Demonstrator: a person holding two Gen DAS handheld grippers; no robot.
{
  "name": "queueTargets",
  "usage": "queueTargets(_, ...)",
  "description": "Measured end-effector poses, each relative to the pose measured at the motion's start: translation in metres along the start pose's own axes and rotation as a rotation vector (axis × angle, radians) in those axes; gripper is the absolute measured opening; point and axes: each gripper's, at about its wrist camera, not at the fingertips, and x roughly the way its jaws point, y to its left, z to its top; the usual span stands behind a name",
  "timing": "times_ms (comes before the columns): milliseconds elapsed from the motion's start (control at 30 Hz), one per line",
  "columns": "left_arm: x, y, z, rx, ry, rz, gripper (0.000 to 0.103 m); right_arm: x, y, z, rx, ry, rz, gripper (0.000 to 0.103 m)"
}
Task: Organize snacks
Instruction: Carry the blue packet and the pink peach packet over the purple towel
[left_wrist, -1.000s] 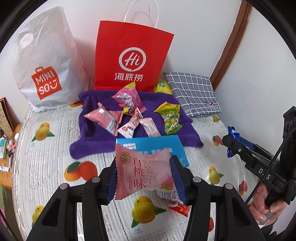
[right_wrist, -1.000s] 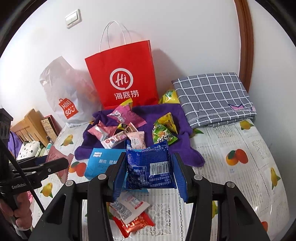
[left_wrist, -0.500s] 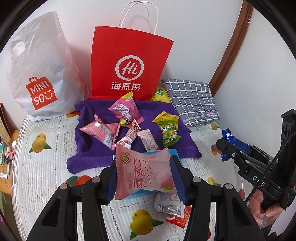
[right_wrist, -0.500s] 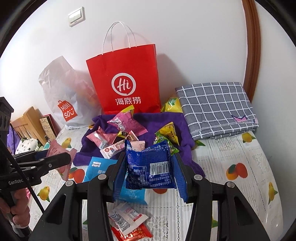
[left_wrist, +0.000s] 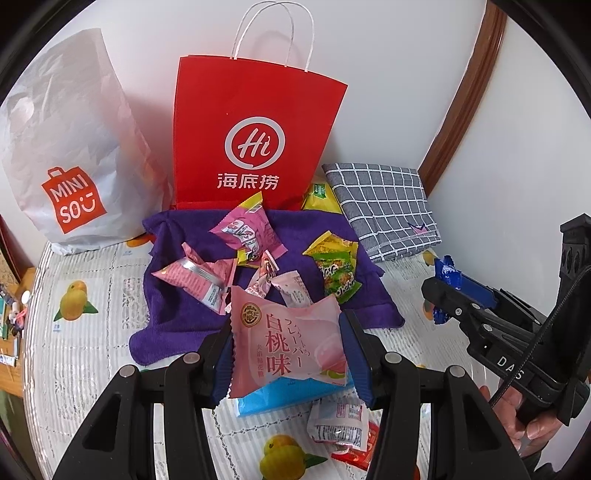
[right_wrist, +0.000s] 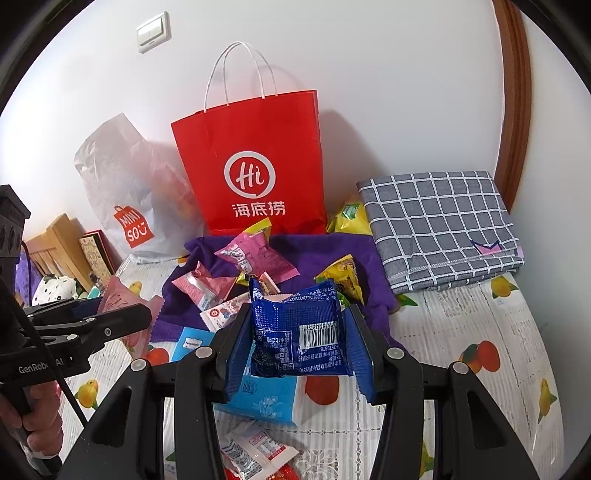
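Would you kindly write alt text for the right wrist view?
The right gripper clamps a blue snack packet above a fruit-print tablecloth. Beyond, loose snacks lie on a purple towel before a red paper bag.

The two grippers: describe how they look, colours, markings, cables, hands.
Both are black plastic with silver rivets and ribbed blue pads on the fingers. The right gripper has white lettering "DAS" and a black cable; the left gripper reads "GenRobot AI", also cabled. Bare hands grip the handles; no sleeves show.
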Motion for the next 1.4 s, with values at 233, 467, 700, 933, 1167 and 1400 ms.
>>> queueTargets(233,0.008,0.003,0.009,-0.006,0.003,0.006,0.05,0.009,-0.008,0.008,0.01,-0.002,0.008,0.048)
queueTargets(467,0.017,0.012,0.023,-0.015,0.004,0.021,0.05,0.021,-0.013,0.021,0.004,-0.007,0.008,0.048)
queueTargets(700,0.032,0.027,0.034,-0.035,0.015,0.036,0.05,0.043,-0.013,0.035,-0.004,0.004,0.023,0.048)
queueTargets(933,0.052,0.045,0.043,-0.067,0.035,0.052,0.05,0.072,-0.008,0.043,-0.025,0.03,0.038,0.048)
queueTargets(1167,0.076,0.056,0.052,-0.077,0.061,0.064,0.05,0.107,-0.002,0.043,-0.062,0.083,0.047,0.048)
queueTargets(1400,0.1,0.065,0.053,-0.093,0.088,0.067,0.05,0.136,0.002,0.04,-0.082,0.135,0.065,0.048)
